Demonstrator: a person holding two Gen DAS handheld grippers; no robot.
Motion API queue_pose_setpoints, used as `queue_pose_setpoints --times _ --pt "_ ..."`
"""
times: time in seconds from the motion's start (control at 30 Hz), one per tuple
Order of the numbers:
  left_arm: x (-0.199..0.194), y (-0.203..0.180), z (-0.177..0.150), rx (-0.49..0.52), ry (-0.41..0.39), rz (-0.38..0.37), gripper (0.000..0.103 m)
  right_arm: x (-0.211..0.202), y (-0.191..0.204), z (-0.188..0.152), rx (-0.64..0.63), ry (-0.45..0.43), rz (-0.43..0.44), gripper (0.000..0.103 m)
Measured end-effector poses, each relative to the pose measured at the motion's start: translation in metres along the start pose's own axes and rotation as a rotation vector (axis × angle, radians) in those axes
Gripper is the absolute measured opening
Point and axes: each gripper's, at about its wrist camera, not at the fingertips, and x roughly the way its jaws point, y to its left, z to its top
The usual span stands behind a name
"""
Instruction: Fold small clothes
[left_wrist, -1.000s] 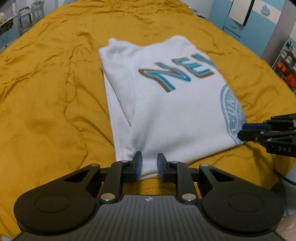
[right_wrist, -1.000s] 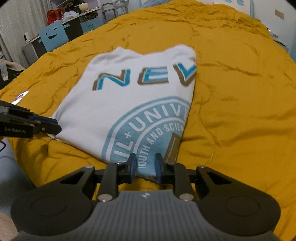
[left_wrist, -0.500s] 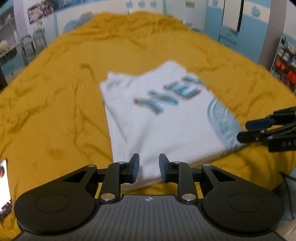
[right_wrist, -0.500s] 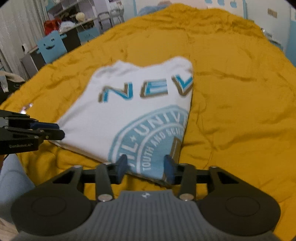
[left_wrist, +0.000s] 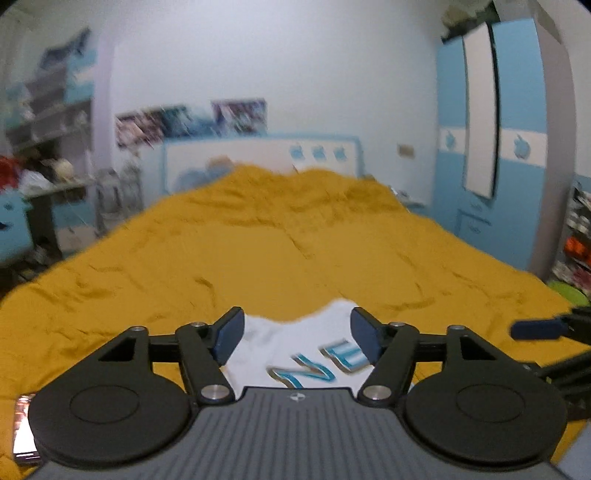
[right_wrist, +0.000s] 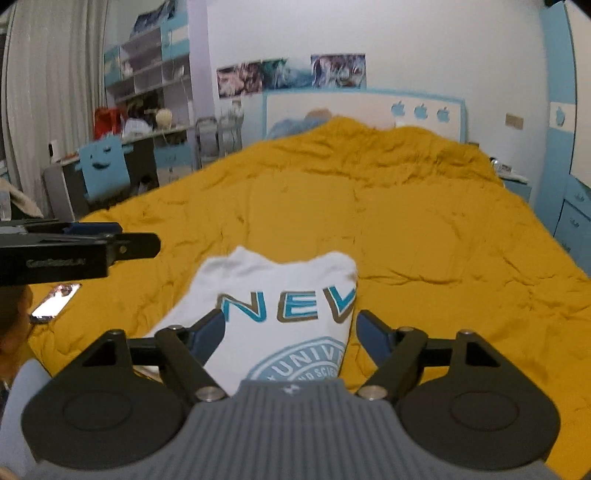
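A folded white T-shirt (right_wrist: 280, 295) with blue lettering and a round blue print lies on the yellow bedspread (right_wrist: 424, 229), near its front edge. It also shows in the left wrist view (left_wrist: 299, 347). My left gripper (left_wrist: 297, 338) is open and empty, lifted above the shirt's near part. My right gripper (right_wrist: 290, 334) is open and empty, also above the shirt. The left gripper shows from the side in the right wrist view (right_wrist: 110, 240). A right fingertip (left_wrist: 535, 328) shows in the left wrist view.
A phone (right_wrist: 55, 301) lies on the bedspread left of the shirt. A desk with a blue chair (right_wrist: 105, 166) stands to the left of the bed. A blue wardrobe (left_wrist: 491, 140) stands to the right. The headboard (right_wrist: 362, 110) is at the far end.
Both grippers have opened wide and let go of the shirt's near edge. Both have lifted and tilted up, so the views now show the room and less of the shirt.
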Motion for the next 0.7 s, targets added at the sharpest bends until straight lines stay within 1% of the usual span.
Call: queue_pose_setpoints --times 0.03,0.1,0.17,0.23,0.27,0.33,0.47,0.6,0.7 --pt "-0.004 -0.001 -0.003 0.004 -0.016 0.019 0.088 -0.004 0.001 -0.001 0.006 -0.012 -0.003 0.081" --pt "-0.01 -0.003 -0.006 0.024 -0.026 0.034 0.095 -0.014 0.006 -0.007 0.019 -0.039 -0.028 0.081" --pt "-0.014 -0.006 -0.012 0.049 -0.009 0.048 0.102 -0.022 0.01 -0.015 0.028 -0.061 -0.066 0.081" --pt "-0.014 -0.007 -0.019 0.061 0.012 0.075 0.103 -0.028 0.013 -0.024 0.046 -0.078 -0.118 0.082" --pt "-0.014 -0.007 -0.024 0.065 0.02 0.087 0.103 -0.029 0.014 -0.028 0.056 -0.076 -0.13 0.082" --pt "-0.012 -0.01 -0.033 0.071 0.054 0.095 0.103 -0.026 0.015 -0.034 0.06 -0.04 -0.118 0.082" --pt "-0.009 -0.012 -0.045 0.06 0.131 0.089 0.103 -0.017 0.017 -0.044 0.04 0.042 -0.151 0.082" --pt "-0.004 -0.011 -0.056 0.033 0.207 0.079 0.103 -0.006 0.015 -0.055 0.067 0.107 -0.163 0.082" --pt "-0.001 -0.013 -0.065 0.038 0.25 0.08 0.103 0.004 0.015 -0.065 0.074 0.156 -0.174 0.082"
